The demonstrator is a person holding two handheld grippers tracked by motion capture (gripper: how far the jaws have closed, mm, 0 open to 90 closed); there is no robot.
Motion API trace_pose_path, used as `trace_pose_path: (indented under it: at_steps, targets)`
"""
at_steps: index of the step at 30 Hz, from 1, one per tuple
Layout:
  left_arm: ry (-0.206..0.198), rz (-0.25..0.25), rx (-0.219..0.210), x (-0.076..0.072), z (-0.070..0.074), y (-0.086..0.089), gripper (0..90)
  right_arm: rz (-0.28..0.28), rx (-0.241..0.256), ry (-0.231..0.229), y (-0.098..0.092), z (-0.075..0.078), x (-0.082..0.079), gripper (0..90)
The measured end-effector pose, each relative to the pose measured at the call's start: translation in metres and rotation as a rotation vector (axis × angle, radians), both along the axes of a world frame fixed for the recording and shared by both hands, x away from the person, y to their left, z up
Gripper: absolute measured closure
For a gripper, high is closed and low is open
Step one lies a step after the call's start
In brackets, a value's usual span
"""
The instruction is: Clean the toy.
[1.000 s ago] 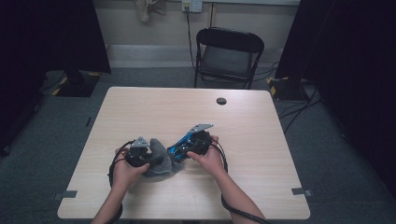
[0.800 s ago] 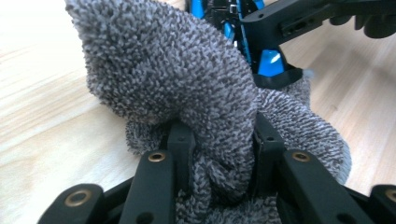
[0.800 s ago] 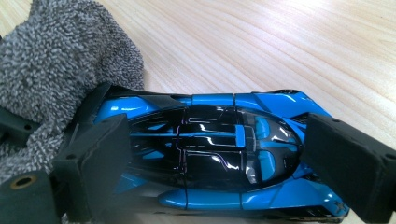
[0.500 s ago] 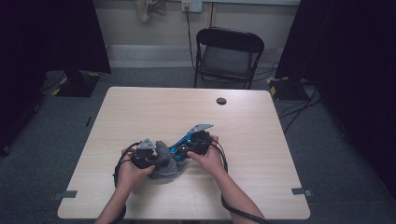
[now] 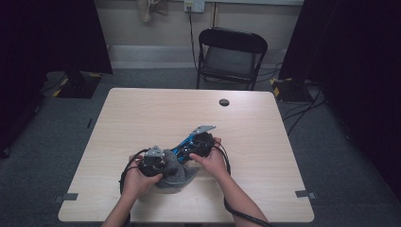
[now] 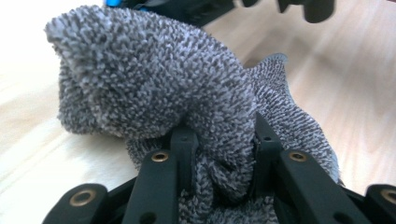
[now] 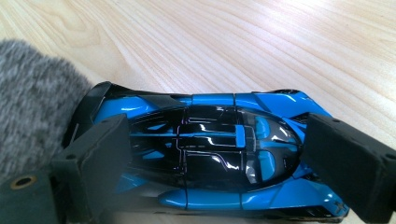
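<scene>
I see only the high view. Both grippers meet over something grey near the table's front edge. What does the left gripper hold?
Observer: The left gripper is shut on a fuzzy grey cloth, bunched between its jaws.
Operator: And the right gripper?
Observer: The right gripper has its jaws at the two ends of a blue and black toy car.
Operator: Does the cloth touch the car?
Observer: Yes, in the right gripper view the cloth lies against one end of the car.

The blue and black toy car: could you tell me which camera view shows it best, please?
The right gripper view: the toy car lies close up between the right gripper jaws, roof and blue panels sharp. In the high view it is a small blue streak beside the grey cloth. The left gripper view catches just a blue sliver above the cloth.
</scene>
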State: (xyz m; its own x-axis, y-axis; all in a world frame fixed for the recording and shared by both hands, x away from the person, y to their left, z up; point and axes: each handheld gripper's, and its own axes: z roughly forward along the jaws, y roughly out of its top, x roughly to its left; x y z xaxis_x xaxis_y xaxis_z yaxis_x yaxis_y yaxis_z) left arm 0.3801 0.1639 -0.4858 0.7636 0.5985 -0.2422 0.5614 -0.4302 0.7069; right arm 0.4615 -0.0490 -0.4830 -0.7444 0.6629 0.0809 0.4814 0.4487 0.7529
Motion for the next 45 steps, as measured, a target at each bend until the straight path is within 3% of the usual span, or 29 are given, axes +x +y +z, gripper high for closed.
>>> trace_pose_path:
  at_steps: [15,18,21,25,30,32,34,39,41,45]
  targets:
    - [0.008,-0.141,-0.032,-0.014,-0.002,-0.036,69.3,0.001,0.0,-0.001,0.001,0.0,-0.001,7.6]
    - [0.005,-0.172,-0.02,-0.017,0.0,-0.04,69.2,0.001,0.002,-0.002,0.0,0.0,-0.001,7.6]
    - [-0.003,-0.199,0.002,-0.019,0.007,-0.037,69.0,0.002,0.004,-0.003,0.0,0.0,-0.001,7.6]
    - [-0.009,-0.201,0.026,-0.02,0.015,-0.018,68.5,0.004,-0.004,0.002,0.0,0.0,0.0,7.6]
    - [-0.016,-0.161,0.043,-0.019,0.017,0.017,66.4,0.011,-0.006,0.003,0.001,0.001,0.001,7.5]
    - [-0.039,-0.126,0.046,-0.018,0.016,0.032,61.5,0.01,-0.004,0.001,0.001,0.0,0.001,7.5]
    - [-0.043,-0.081,0.044,-0.015,0.015,0.042,58.0,0.01,-0.005,0.001,0.001,0.001,0.001,7.5]
    - [-0.096,0.054,0.031,-0.004,0.012,0.063,42.1,0.01,-0.005,0.001,0.001,0.001,0.001,7.5]
    - [-0.105,0.107,0.041,-0.003,0.013,0.067,30.2,0.01,-0.006,0.002,0.001,0.001,0.001,7.5]
    - [-0.101,0.217,0.016,-0.007,0.024,0.069,24.4,0.01,-0.007,0.005,0.001,0.001,0.001,7.5]
